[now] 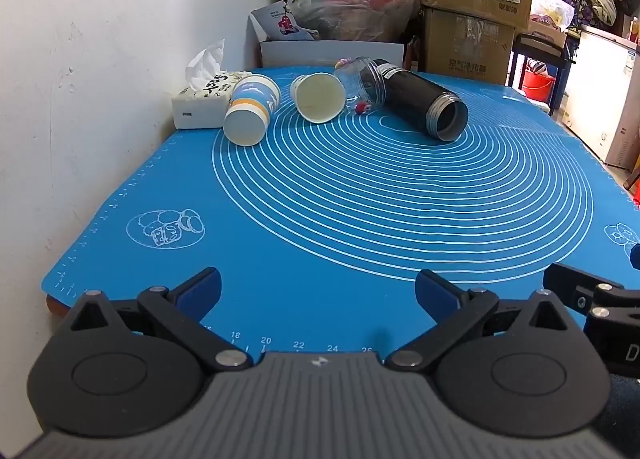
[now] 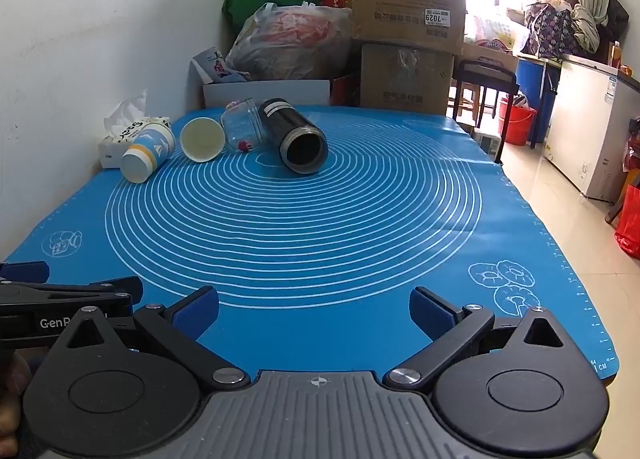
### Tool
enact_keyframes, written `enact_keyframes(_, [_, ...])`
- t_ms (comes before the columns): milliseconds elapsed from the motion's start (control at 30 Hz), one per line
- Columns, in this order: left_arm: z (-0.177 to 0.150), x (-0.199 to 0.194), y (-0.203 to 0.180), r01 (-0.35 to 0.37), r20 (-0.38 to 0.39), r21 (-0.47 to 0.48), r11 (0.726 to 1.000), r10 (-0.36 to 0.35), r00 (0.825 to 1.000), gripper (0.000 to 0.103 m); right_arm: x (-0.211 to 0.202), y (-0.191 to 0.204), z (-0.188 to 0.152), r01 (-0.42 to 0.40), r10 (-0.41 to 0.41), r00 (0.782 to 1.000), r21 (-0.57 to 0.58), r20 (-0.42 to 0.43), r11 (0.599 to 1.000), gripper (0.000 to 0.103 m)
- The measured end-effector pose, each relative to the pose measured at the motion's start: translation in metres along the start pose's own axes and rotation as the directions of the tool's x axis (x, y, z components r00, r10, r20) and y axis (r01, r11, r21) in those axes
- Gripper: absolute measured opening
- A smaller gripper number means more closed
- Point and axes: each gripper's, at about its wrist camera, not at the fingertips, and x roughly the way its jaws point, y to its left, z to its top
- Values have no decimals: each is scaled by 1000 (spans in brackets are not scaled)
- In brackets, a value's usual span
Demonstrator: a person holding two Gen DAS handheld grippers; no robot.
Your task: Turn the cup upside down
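Note:
Several cups lie on their sides at the far end of the blue mat (image 1: 320, 219). A blue-and-white paper cup (image 1: 251, 110) (image 2: 147, 153) shows its base. A plain paper cup (image 1: 319, 98) (image 2: 202, 139) shows its open mouth. A clear glass jar (image 1: 362, 85) (image 2: 243, 129) lies beside it. A black flask (image 1: 424, 101) (image 2: 296, 137) lies with its mouth facing me. My left gripper (image 1: 318, 293) is open and empty over the near edge. My right gripper (image 2: 314, 309) is open and empty beside it.
A tissue pack (image 1: 202, 101) sits at the far left by the white wall (image 1: 80, 79). Bags (image 1: 352, 3) and cardboard boxes (image 1: 472, 7) stand behind the table. The mat's right edge (image 2: 560, 243) drops to the floor, with a red bucket (image 2: 516, 125) and a white freezer (image 2: 592, 127) beyond.

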Motion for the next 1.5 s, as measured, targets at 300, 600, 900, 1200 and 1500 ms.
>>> enact_keyframes(300, [0,1,0,5,-4,0,1000,-5,1000,102,0,-1,0,-1,1,1000,3,-1,1000,103])
enact_keyframes(600, [0,0,-1,7,-8,-2,1000,-7,1000,102,1,-3,0,-8,8,1000,14,-6,1000,103])
enact_keyframes(900, [0,0,-1,7,-8,-2,1000,-7,1000,102,1,-3,0,-8,8,1000,14,-6,1000,103])
enact_keyframes(1200, [0,0,-2,6,-9,-3,1000,-6,1000,102,1,-3,0,-8,8,1000,14,-6,1000,103])
enact_keyframes(1500, [0,0,-2,6,-9,-4,1000,-6,1000,102,1,-3,0,-8,8,1000,14,-6,1000,103])
